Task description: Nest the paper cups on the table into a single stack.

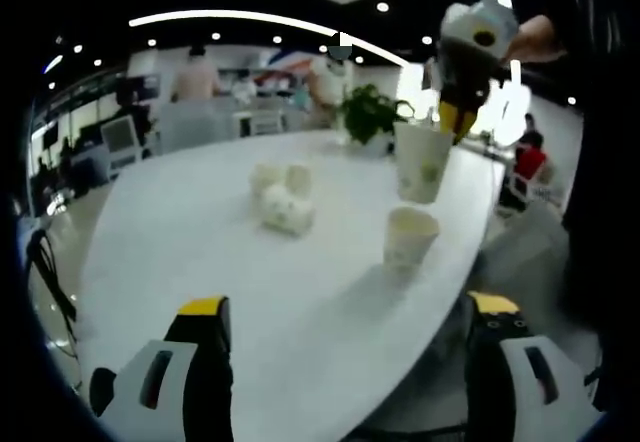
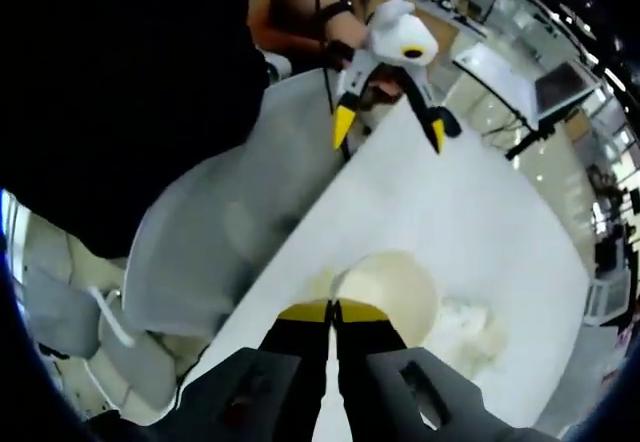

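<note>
Ahead of your left gripper (image 1: 345, 332), jaws wide and empty: right gripper (image 1: 452, 114) hangs held cup (image 1: 422, 162) just above upright cup (image 1: 408, 237) | right gripper view: your jaws pinch the rim, cup mouth (image 2: 388, 297) directly ahead, left gripper (image 2: 388, 127) beyond.

White oval table (image 1: 300, 292), glossy and pale. On it: one upright paper cup (image 1: 409, 238) near the right edge, a loose cluster of cups (image 1: 280, 197) lying toward the middle, some tipped over, and a potted plant (image 1: 368, 117) at the far end.
</note>
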Demonstrator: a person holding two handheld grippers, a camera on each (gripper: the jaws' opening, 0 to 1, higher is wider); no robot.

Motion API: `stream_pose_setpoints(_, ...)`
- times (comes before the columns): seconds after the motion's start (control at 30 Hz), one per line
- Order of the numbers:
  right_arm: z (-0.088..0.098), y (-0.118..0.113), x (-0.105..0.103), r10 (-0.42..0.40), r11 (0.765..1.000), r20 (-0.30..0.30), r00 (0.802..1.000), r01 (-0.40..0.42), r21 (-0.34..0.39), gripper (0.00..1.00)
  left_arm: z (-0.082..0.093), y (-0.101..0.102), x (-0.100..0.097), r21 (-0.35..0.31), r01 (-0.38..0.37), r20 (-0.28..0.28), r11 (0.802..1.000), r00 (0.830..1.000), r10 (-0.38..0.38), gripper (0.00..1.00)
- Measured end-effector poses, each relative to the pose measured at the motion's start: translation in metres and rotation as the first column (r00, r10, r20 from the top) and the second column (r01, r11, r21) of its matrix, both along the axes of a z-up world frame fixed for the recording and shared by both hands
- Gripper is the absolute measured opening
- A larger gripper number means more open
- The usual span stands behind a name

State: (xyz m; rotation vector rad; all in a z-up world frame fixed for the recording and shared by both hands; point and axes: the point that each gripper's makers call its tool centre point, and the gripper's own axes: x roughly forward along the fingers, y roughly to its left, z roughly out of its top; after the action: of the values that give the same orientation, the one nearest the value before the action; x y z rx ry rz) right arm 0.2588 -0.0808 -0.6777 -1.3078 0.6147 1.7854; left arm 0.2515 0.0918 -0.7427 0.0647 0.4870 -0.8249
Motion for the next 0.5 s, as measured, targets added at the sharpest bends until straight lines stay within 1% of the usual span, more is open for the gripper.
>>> stream_pose_setpoints(0.2, -0.008, -0.001, -0.004, -0.006, 1.0, -0.01, 1.0, 0.006, -0.004, 0.0, 0.001, 0.001, 0.0, -0.004, -0.007, -0.003, 1.0, 1.0, 0.007, 0.95)
stream_pose_setpoints(0.27, -0.013, 0.0, -0.005, -0.013, 1.0, -0.018, 1.0, 0.013, -0.002, 0.0, 0.001, 0.001, 0.0, -0.005, -0.006, 0.0, 1.0, 1.0, 0.006, 0.95)
stream_pose_setpoints(0.4, -0.017, 0.0, -0.005, -0.017, 1.0, -0.016, 1.0, 0.017, -0.008, 0.0, 0.0, 0.001, 0.0, -0.004, -0.007, -0.004, 1.0, 1.0, 0.007, 0.95)
stream_pose_setpoints(0.5, -0.025, -0.002, -0.003, -0.018, 1.0, -0.009, 1.0, 0.018, -0.014, 0.0, -0.001, 0.002, 0.001, -0.003, -0.008, -0.005, 1.0, 1.0, 0.008, 0.95)
